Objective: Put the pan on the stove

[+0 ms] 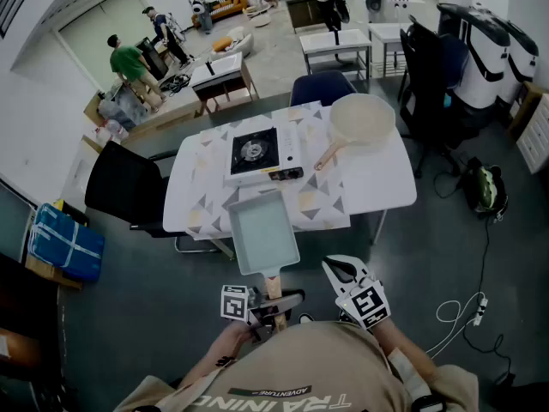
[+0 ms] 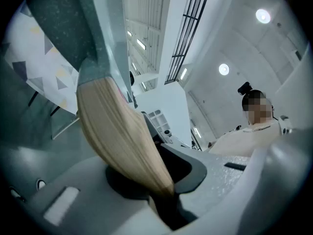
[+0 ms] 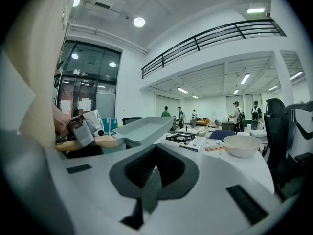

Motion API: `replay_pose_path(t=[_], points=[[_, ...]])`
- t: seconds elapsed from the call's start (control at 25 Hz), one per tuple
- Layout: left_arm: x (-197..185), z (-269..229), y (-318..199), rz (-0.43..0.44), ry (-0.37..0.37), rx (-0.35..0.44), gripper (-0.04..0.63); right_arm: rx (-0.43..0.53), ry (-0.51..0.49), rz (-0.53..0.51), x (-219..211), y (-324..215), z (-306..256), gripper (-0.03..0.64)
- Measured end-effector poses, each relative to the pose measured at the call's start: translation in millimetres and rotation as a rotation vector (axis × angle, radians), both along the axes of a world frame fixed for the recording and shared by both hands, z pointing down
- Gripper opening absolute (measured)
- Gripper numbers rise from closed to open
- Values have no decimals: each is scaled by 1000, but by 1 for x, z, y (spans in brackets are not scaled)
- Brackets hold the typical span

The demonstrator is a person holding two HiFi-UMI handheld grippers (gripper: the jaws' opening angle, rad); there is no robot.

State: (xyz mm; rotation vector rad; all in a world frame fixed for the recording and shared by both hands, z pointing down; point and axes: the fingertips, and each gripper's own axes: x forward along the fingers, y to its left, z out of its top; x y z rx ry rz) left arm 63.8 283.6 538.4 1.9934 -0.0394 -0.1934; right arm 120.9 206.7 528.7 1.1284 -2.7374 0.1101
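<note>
A rectangular grey-green pan (image 1: 263,230) hangs out over the table's near edge, level with the patterned cloth (image 1: 202,174). My left gripper (image 1: 276,301) is shut on its wooden handle (image 1: 273,285). In the left gripper view the handle (image 2: 122,141) runs between the jaws up to the pan's underside (image 2: 98,28). The portable gas stove (image 1: 255,153) sits mid-table, beyond the pan. A round cream pan (image 1: 363,118) lies at the far right of the table. My right gripper (image 1: 336,267) hovers shut and empty, right of the handle; from it I see the pan (image 3: 142,128), stove (image 3: 182,139) and cream pan (image 3: 242,145).
A black chair (image 1: 124,187) stands at the table's left, a blue chair (image 1: 319,87) at its far side and another black chair (image 1: 429,75) to the right. Cables (image 1: 459,312) lie on the floor at the right. People stand far back in the room.
</note>
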Motion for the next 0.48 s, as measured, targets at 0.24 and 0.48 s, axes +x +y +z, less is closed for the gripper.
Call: replay_pose_path(t=[0.24,0.48], points=[[-10,0,2,-24,15,-10,66,-4,5,0,-8,6,3,-2],[-25,-3,-3,-31,26,-11,66,-12,-8,25,-16,7,6,-2]])
